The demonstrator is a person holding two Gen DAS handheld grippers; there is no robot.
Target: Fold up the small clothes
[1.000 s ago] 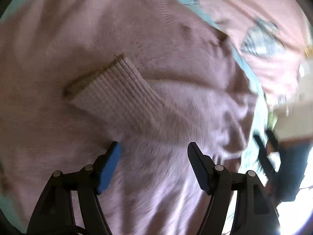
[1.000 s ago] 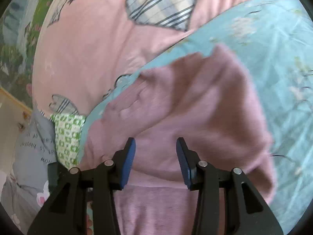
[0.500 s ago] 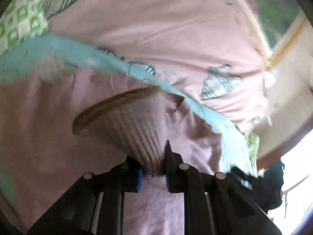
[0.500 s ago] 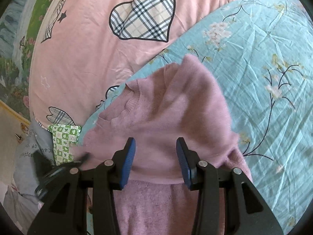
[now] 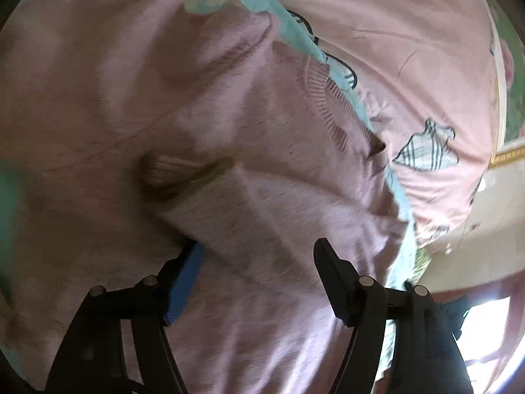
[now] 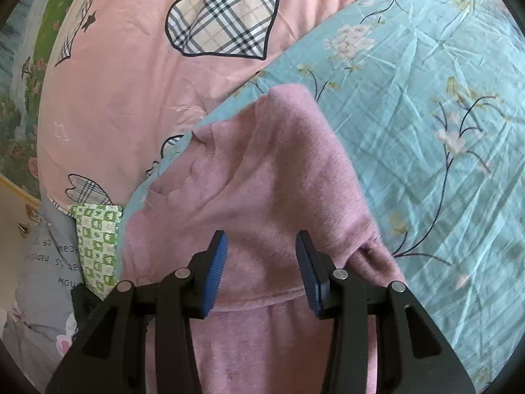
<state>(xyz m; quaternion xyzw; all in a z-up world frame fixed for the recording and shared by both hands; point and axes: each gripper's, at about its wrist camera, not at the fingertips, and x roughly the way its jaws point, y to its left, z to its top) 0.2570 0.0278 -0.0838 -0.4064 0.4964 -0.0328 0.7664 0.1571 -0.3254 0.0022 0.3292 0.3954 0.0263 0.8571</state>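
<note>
Pink knit sweater (image 5: 229, 124) sleeve just got dropped at 12 o'clock: left gripper (image 5: 256, 262) now wide open, right gripper (image 6: 259, 262) open, empty, sleeve fold done.

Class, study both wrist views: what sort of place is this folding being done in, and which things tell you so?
Most likely a bedroom, with the work done on a bed. The mauve sweater lies on a teal floral sheet, next to a pink quilt with a plaid heart.
</note>
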